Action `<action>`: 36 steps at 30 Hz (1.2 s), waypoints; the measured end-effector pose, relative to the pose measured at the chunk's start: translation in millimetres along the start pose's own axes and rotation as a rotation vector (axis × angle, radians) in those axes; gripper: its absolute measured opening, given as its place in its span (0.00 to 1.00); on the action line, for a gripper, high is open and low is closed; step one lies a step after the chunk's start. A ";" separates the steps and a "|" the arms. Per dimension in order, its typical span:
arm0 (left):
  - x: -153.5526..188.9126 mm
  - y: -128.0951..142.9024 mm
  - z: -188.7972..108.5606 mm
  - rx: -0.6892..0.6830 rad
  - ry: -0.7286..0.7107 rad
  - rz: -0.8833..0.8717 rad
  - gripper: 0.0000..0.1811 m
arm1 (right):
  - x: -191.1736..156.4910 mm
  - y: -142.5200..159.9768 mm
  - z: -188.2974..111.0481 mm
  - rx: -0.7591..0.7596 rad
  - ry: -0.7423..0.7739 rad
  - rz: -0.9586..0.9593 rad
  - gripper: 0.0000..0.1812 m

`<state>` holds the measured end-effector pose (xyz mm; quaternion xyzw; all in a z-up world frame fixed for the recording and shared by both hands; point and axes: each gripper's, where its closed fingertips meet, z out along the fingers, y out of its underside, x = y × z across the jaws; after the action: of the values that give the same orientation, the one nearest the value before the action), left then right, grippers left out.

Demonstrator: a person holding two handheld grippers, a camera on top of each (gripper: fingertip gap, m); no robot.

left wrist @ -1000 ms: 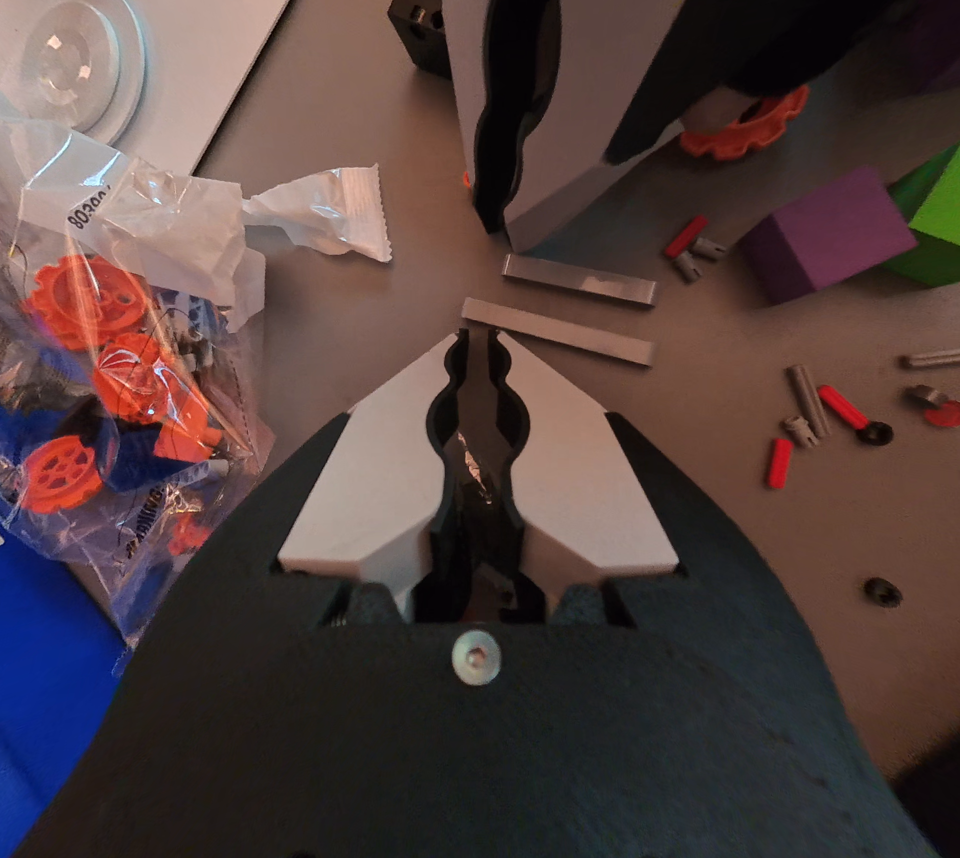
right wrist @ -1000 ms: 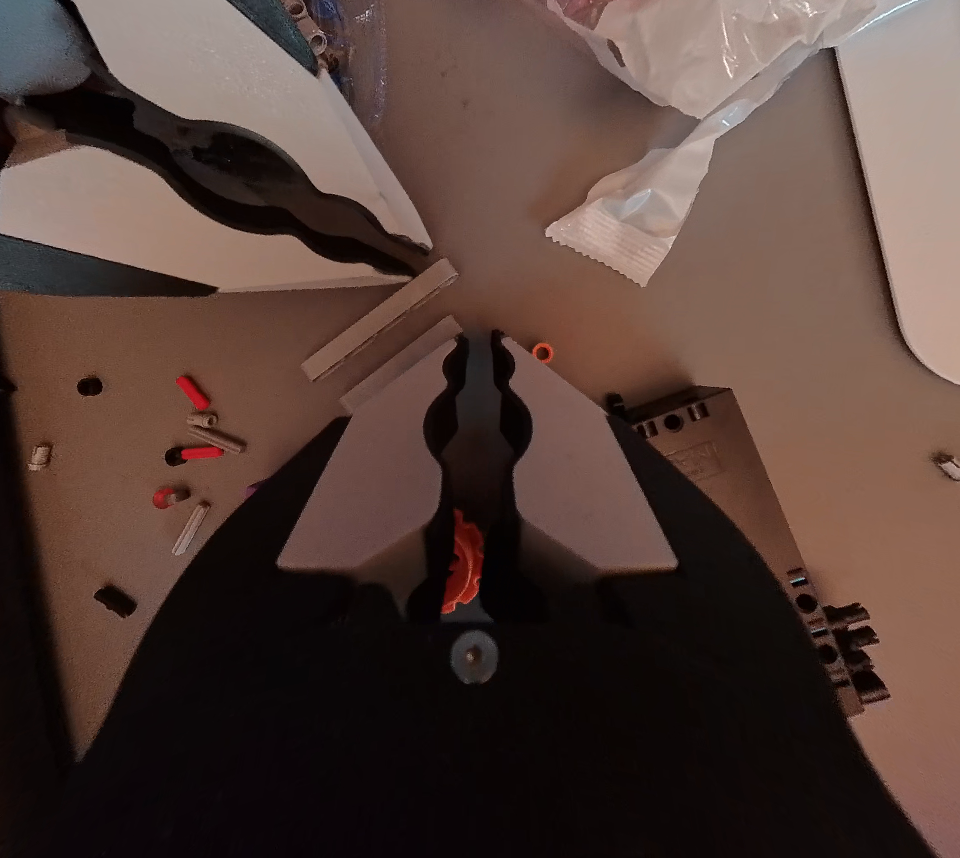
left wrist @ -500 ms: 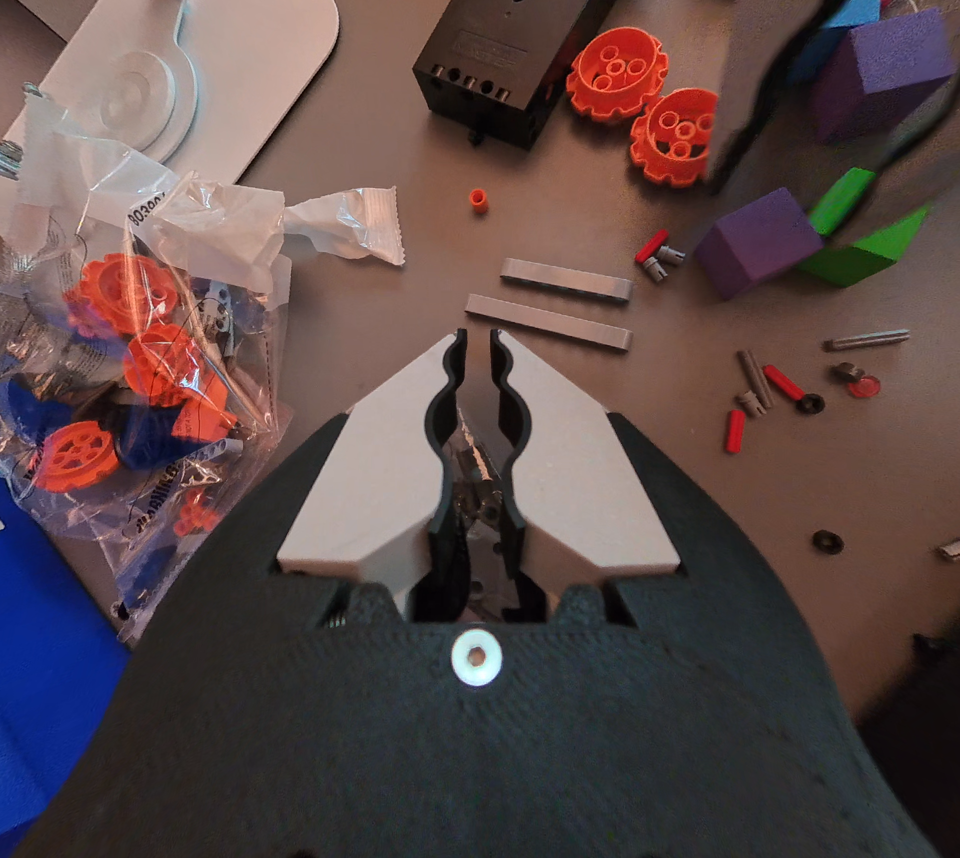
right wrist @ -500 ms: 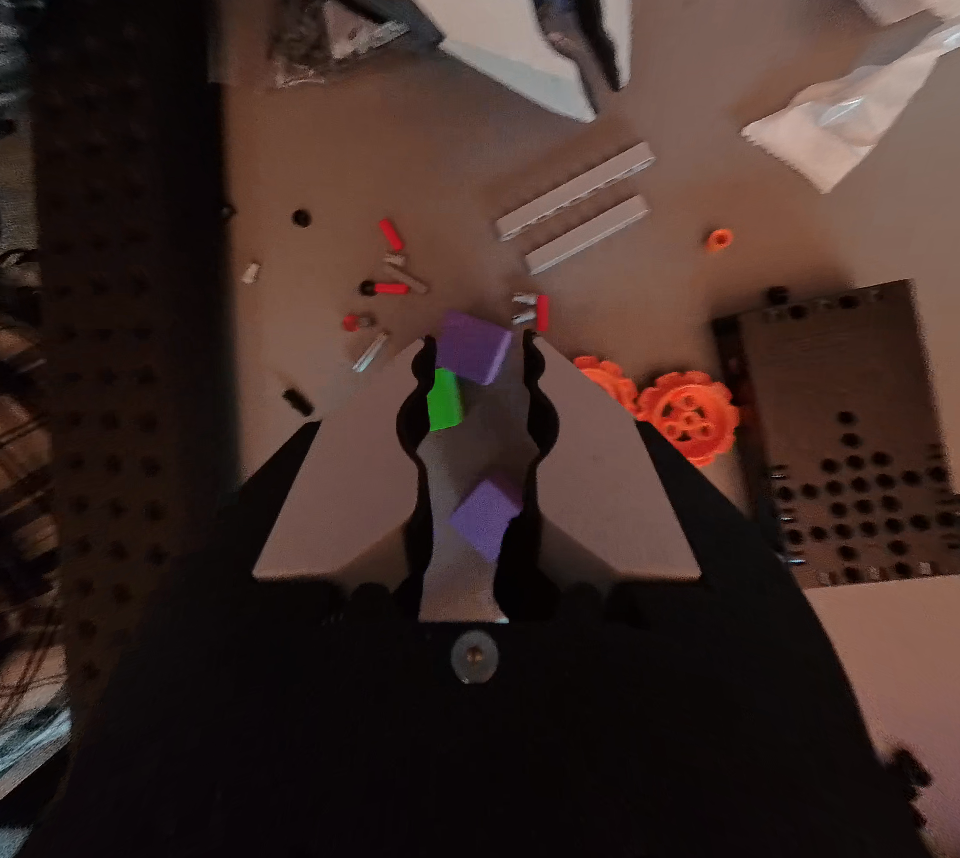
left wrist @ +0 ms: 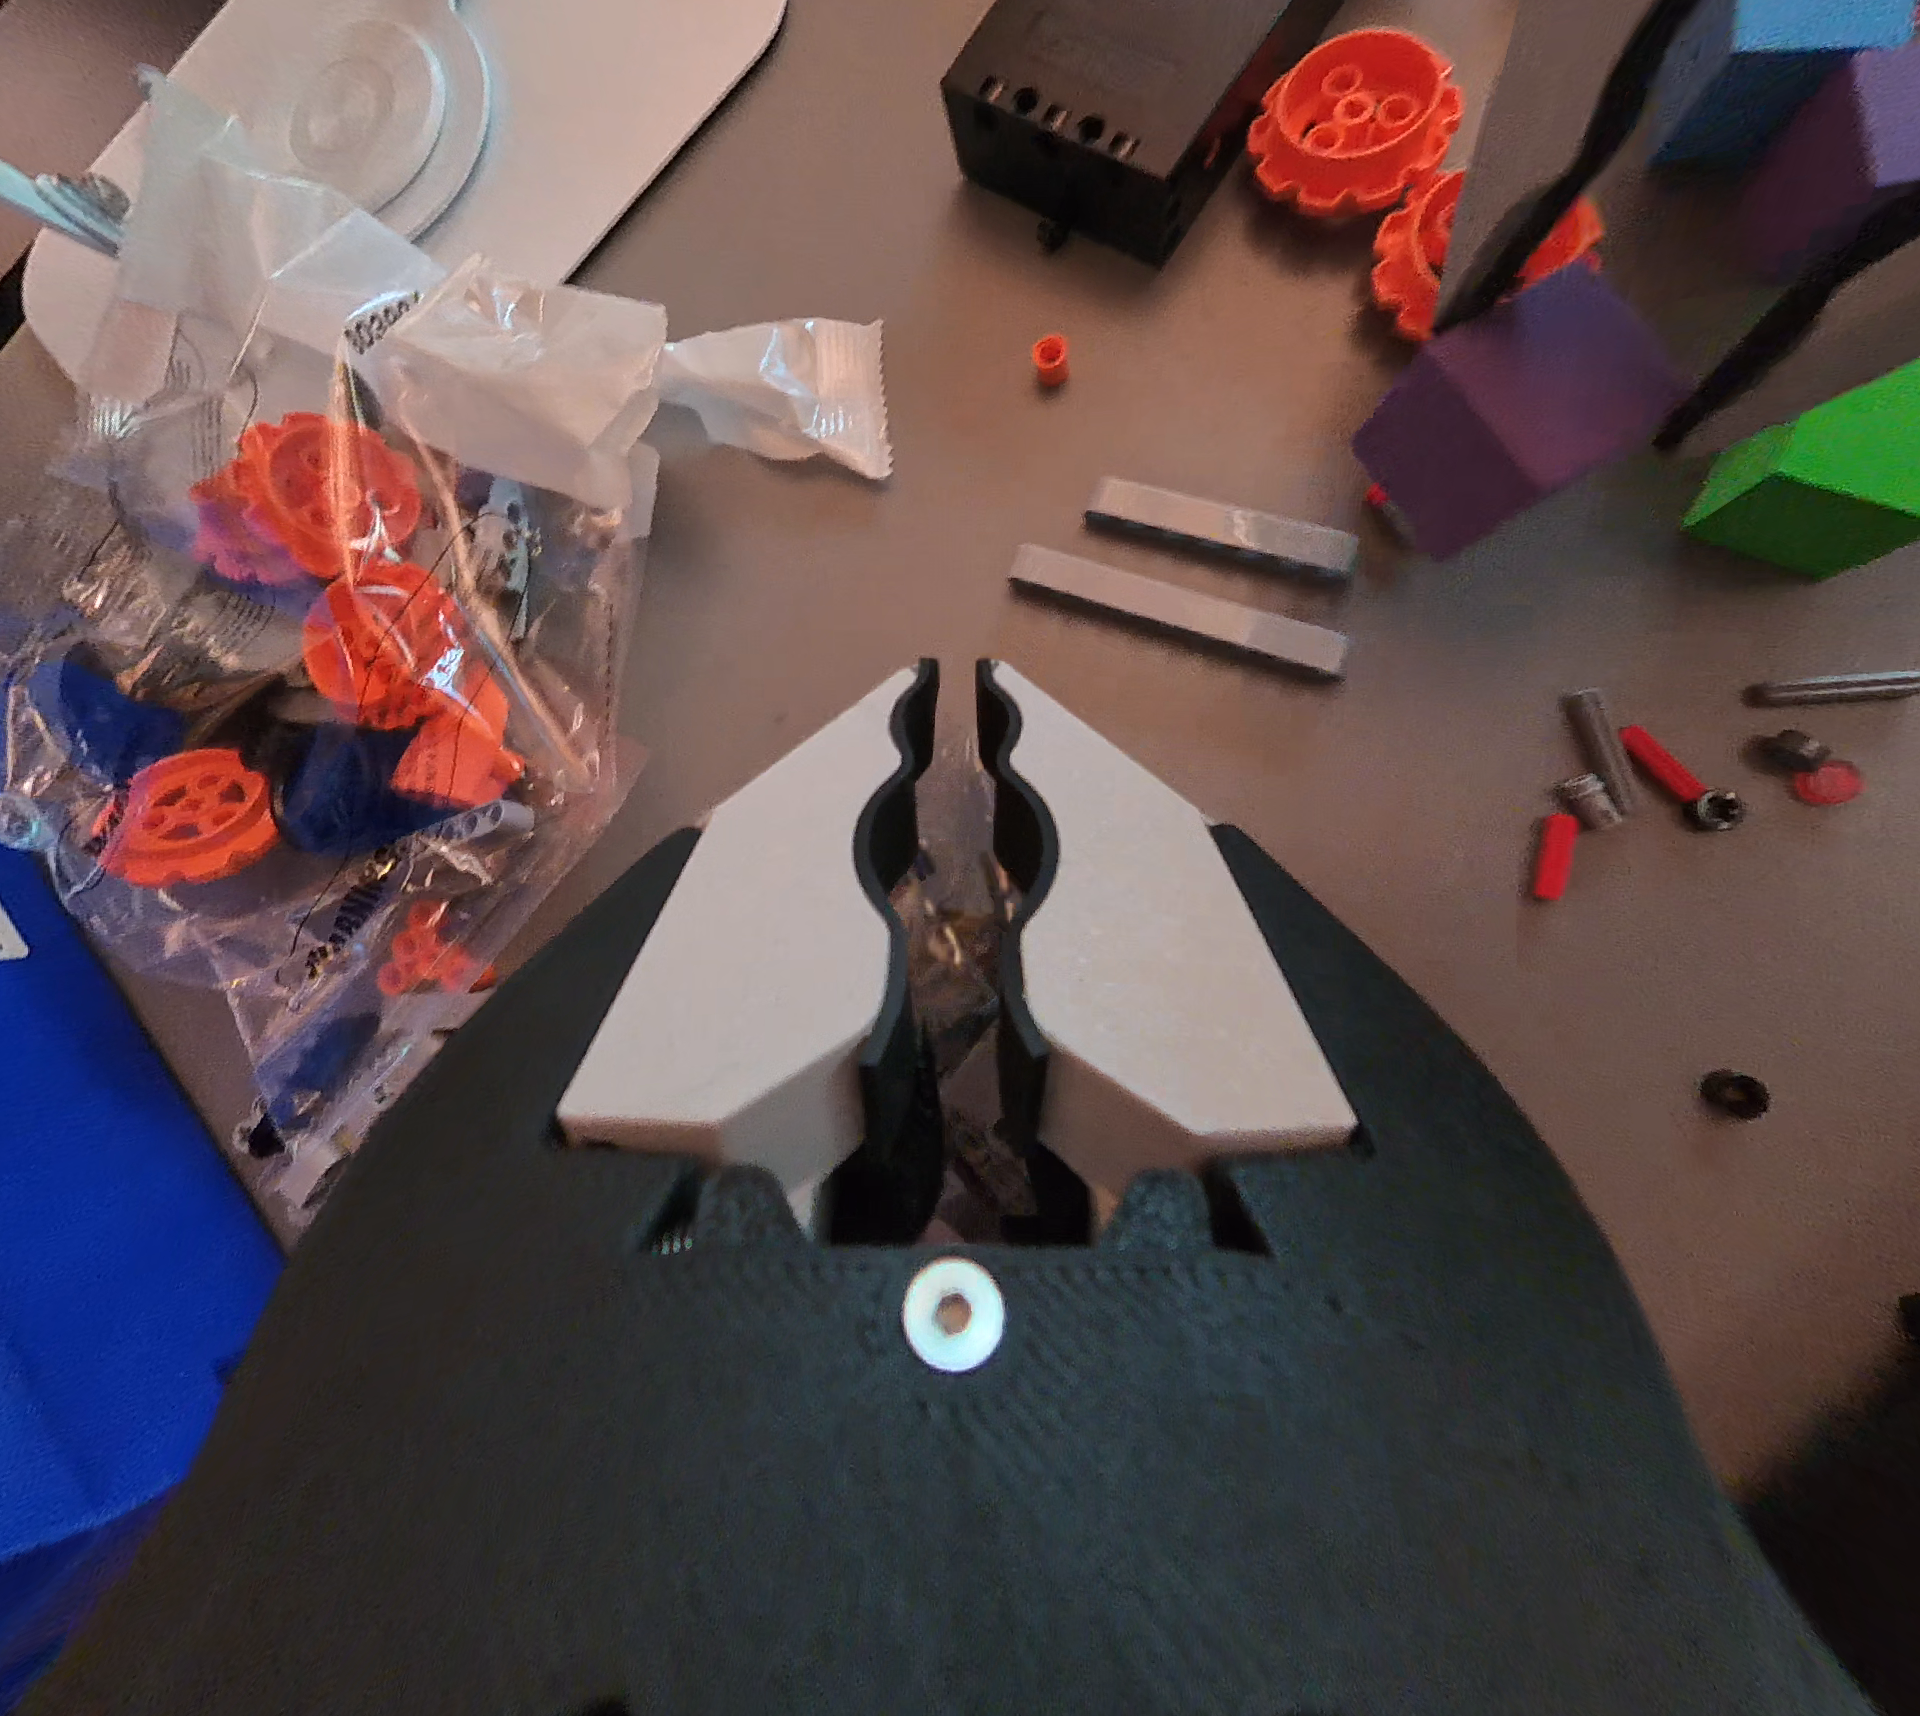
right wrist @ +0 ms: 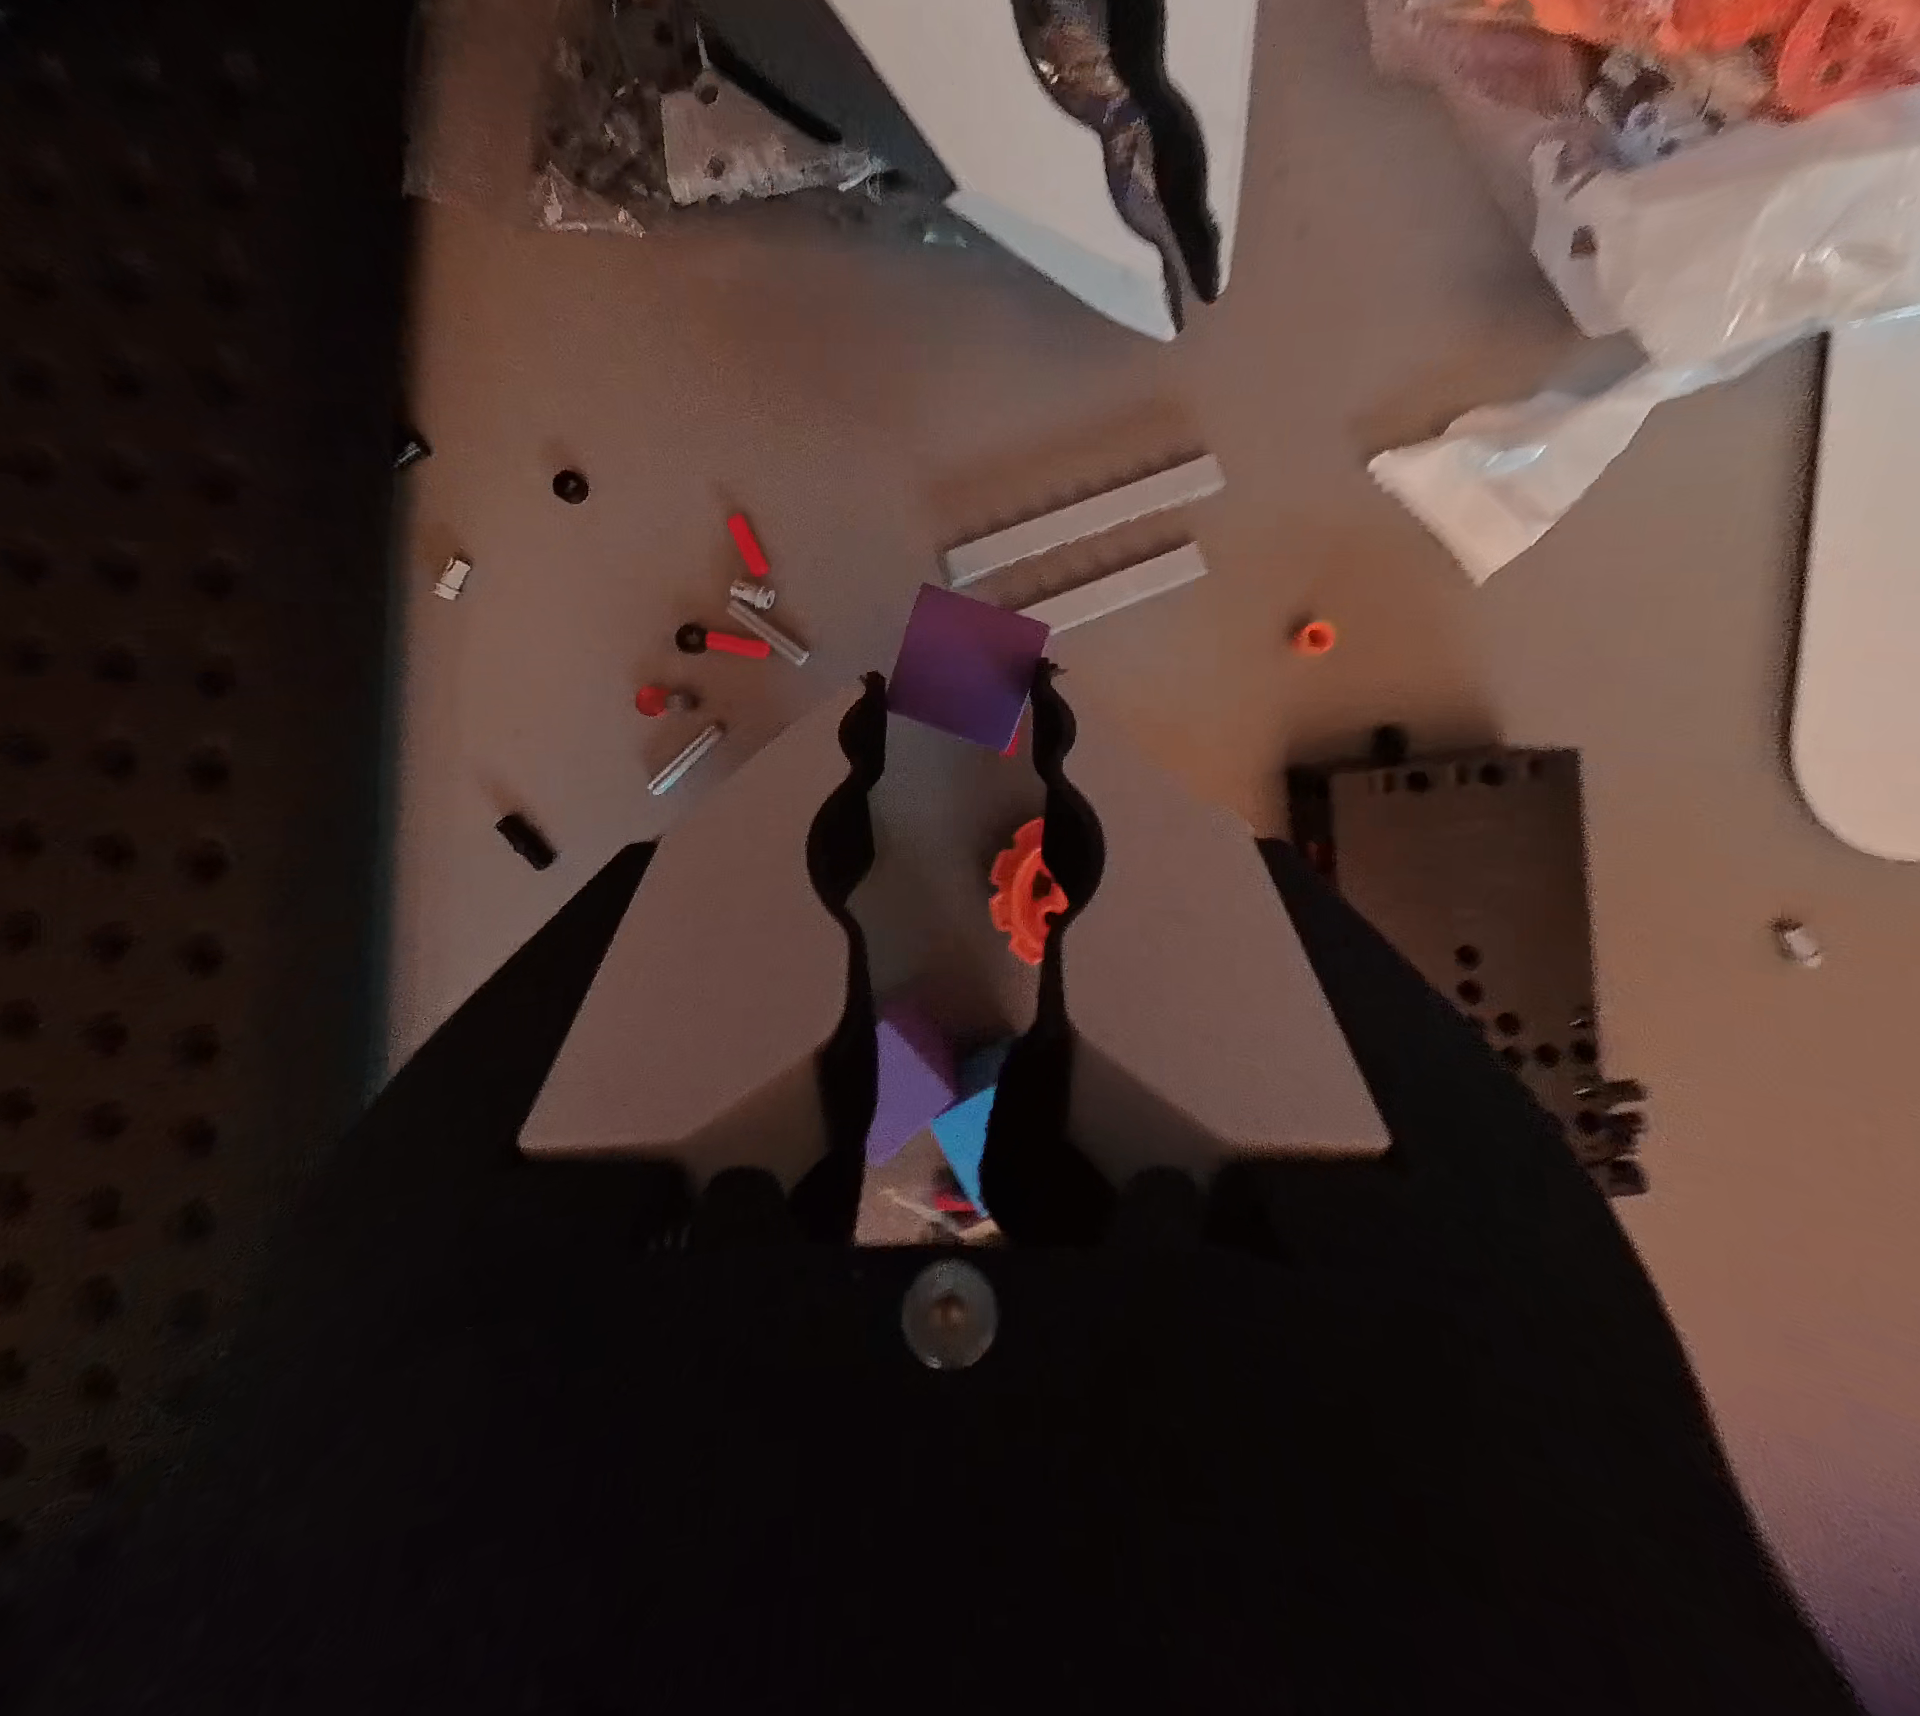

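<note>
Two claws, left claw (left wrist: 956, 679) nearly pressed together over a crinkled bag, right claw (right wrist: 958, 698) spread, straddling purple cube (right wrist: 966, 677).

Two grey bars (left wrist: 1184, 591) lie side by side at the centre of the brown table (left wrist: 935, 440), with a small orange bush (left wrist: 1051, 360) at their 11 o'clock. A black perforated block (left wrist: 1153, 35) sits at 12 o'clock, orange gears (left wrist: 1356, 123) touching its right side. A clear bag of orange and blue parts (left wrist: 332, 679) lies at 9 o'clock, and red and grey pins (left wrist: 1621, 773) scatter at 3 o'clock.
</note>
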<state>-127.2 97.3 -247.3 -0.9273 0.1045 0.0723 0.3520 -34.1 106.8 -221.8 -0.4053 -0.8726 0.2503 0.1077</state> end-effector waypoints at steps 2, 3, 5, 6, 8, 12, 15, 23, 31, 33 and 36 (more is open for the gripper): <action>-3.5 4.9 0.4 -0.015 -0.018 -0.006 0.03 | 10.2 -7.2 -1.2 -0.011 -0.015 -0.031 0.15; -5.2 7.3 0.6 -0.023 -0.027 -0.007 0.03 | 14.2 -9.7 -0.4 -0.020 -0.030 -0.056 0.15; -6.7 7.3 0.1 -0.018 -0.035 -0.008 0.03 | 20.0 -13.6 2.7 -0.044 -0.073 -0.108 0.15; -6.8 5.9 -0.2 -0.009 -0.034 -0.013 0.03 | 20.9 -15.9 4.9 -0.050 -0.098 -0.145 0.15; -6.9 4.6 -0.2 0.001 -0.031 -0.019 0.03 | 23.1 -18.0 10.7 -0.077 -0.136 -0.211 0.15; -8.9 5.5 1.0 0.009 -0.024 -0.039 0.03 | 24.0 -18.8 22.1 -0.145 -0.195 -0.330 0.15; -10.2 5.2 0.9 0.015 -0.025 -0.046 0.03 | 24.8 -20.5 29.1 -0.170 -0.234 -0.367 0.15; -10.2 5.1 0.6 0.017 -0.020 -0.048 0.03 | 28.6 -15.4 35.9 -0.205 -0.300 -0.411 0.15; -9.7 5.3 1.7 0.016 -0.015 -0.050 0.03 | 32.4 -11.6 37.1 -0.229 -0.314 -0.432 0.15; -9.6 5.2 2.1 0.015 -0.015 -0.050 0.03 | 33.7 -11.3 37.0 -0.233 -0.311 -0.432 0.15; -9.5 5.3 2.5 0.015 -0.013 -0.052 0.03 | 33.7 -10.7 36.6 -0.238 -0.314 -0.436 0.15</action>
<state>-137.8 96.5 -250.6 -0.9266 0.0787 0.0683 0.3613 -77.3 113.7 -247.8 -0.1741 -0.9684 0.1767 -0.0259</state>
